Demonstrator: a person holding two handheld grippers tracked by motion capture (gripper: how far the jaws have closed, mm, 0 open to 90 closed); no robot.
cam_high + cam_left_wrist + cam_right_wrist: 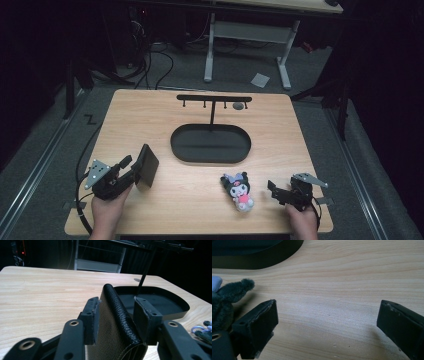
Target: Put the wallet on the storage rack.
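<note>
The person's left hand [106, 207] is reaching in from the near table edge, angling the left gripper [131, 167] forward and to the right. A black pebbled-leather wallet [117, 325] is standing on edge between its jaws; the left pad is touching the leather while the right pad is standing slightly off it, so the grip is loosened. The right gripper [325, 322] is resting low over the wooden table [342, 277], jaws spread wide, a dark plush toy [238, 190] just to its left
</note>
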